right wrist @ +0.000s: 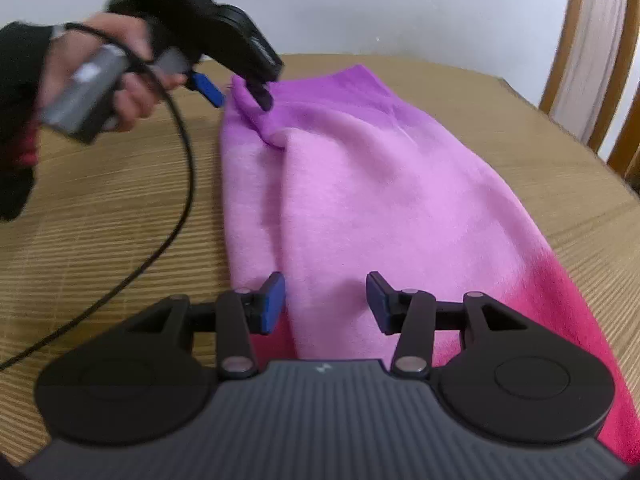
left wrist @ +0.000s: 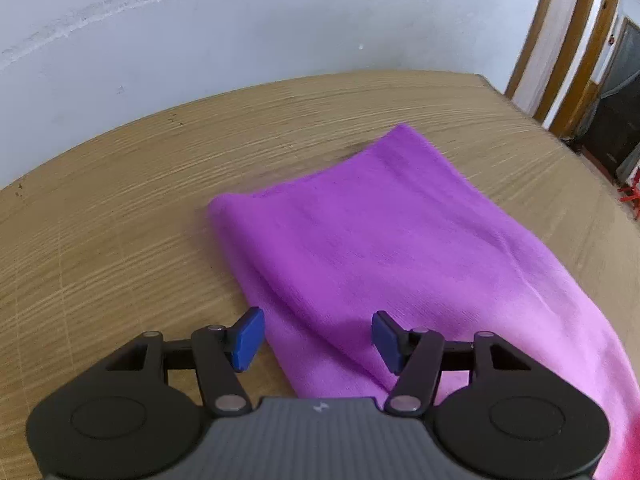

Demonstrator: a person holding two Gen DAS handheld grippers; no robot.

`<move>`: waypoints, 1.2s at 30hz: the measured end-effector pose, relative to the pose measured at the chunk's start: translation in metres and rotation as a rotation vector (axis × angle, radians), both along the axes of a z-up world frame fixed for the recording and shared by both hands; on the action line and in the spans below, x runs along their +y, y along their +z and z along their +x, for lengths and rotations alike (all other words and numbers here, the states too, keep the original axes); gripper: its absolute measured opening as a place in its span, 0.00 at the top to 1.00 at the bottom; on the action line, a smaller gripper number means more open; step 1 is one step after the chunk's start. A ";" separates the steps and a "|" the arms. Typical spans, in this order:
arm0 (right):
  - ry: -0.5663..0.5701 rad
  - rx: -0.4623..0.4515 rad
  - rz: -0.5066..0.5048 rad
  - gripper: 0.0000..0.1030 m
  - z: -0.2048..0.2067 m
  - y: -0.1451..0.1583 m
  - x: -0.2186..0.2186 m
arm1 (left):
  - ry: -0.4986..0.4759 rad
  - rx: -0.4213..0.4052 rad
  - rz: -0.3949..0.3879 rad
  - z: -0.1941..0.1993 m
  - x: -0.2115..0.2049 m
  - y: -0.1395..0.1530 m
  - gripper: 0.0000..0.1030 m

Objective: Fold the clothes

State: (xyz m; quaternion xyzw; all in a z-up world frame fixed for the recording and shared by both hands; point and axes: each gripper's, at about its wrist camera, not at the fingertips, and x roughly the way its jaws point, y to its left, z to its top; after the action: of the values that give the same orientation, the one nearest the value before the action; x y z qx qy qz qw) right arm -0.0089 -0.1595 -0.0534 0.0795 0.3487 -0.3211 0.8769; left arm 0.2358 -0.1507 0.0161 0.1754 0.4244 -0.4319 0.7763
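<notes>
A fleece cloth (right wrist: 380, 184) lies in a long folded strip on the wooden table (right wrist: 112, 208), purple at the far end, pale pink in the middle, deep pink near me. My right gripper (right wrist: 326, 306) hovers open over its near end, with nothing pinched between the blue pads. In the left wrist view, my left gripper (left wrist: 318, 338) stands open above the left edge of the cloth's purple part (left wrist: 380, 240). The right wrist view shows that left gripper (right wrist: 236, 92), blurred, in a person's hand (right wrist: 92, 72) at the cloth's far left corner.
A black cable (right wrist: 176, 216) trails from the left gripper across the table on the left. A white wall (left wrist: 240, 40) runs behind the table. A wooden door frame (left wrist: 576, 52) stands at the right, beyond the table's right edge (left wrist: 560, 140).
</notes>
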 end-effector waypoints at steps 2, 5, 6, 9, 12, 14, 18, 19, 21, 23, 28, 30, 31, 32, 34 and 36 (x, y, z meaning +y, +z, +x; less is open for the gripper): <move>0.020 0.022 -0.038 0.53 0.012 -0.006 0.000 | -0.002 0.014 0.005 0.004 -0.006 -0.007 0.40; 0.034 0.078 -0.069 0.54 0.019 -0.013 0.002 | 0.014 0.026 0.027 0.009 -0.014 -0.018 0.39; 0.034 0.078 -0.065 0.54 0.019 -0.013 0.002 | 0.021 0.027 0.027 0.009 -0.016 -0.020 0.39; 0.037 0.079 -0.067 0.54 0.020 -0.010 0.005 | 0.030 0.014 0.027 0.005 -0.011 -0.018 0.38; 0.045 0.087 -0.076 0.54 0.021 -0.007 0.007 | 0.043 0.009 0.012 0.002 -0.005 -0.018 0.36; 0.046 0.089 -0.065 0.55 0.022 -0.007 0.007 | 0.044 0.009 0.016 0.003 -0.009 -0.022 0.33; 0.032 0.085 -0.044 0.57 0.025 -0.009 0.002 | 0.042 0.003 0.011 0.001 -0.011 -0.024 0.33; 0.029 0.084 -0.040 0.57 0.026 -0.009 0.001 | 0.041 0.001 0.008 0.001 -0.010 -0.024 0.33; 0.019 0.084 -0.040 0.57 0.025 -0.009 0.000 | 0.039 -0.007 0.002 -0.001 -0.009 -0.023 0.33; 0.006 0.078 -0.032 0.57 0.025 -0.009 -0.001 | 0.033 -0.031 -0.009 -0.004 -0.007 -0.020 0.33; -0.005 0.079 -0.025 0.57 0.026 -0.010 -0.004 | -0.016 -0.072 -0.013 -0.014 -0.008 -0.016 0.33; -0.005 0.080 -0.025 0.61 0.027 -0.011 -0.003 | -0.022 -0.053 -0.013 -0.014 -0.008 -0.018 0.33; -0.007 0.080 -0.026 0.62 0.027 -0.010 -0.003 | -0.018 -0.045 -0.015 -0.014 -0.008 -0.019 0.33; -0.009 0.080 -0.027 0.62 0.027 -0.010 -0.003 | -0.015 -0.038 -0.016 -0.014 -0.008 -0.019 0.33; -0.014 0.083 -0.031 0.62 0.027 -0.010 -0.002 | -0.008 -0.030 -0.026 -0.013 -0.007 -0.020 0.33; -0.020 0.085 -0.034 0.62 0.027 -0.010 -0.002 | 0.001 -0.019 -0.029 -0.011 -0.007 -0.022 0.33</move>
State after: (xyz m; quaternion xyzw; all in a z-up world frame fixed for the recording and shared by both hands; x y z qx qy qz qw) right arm 0.0184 -0.1614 -0.0630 0.0543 0.3794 -0.3387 0.8593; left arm 0.2246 -0.1574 -0.0056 0.1682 0.4109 -0.4360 0.7828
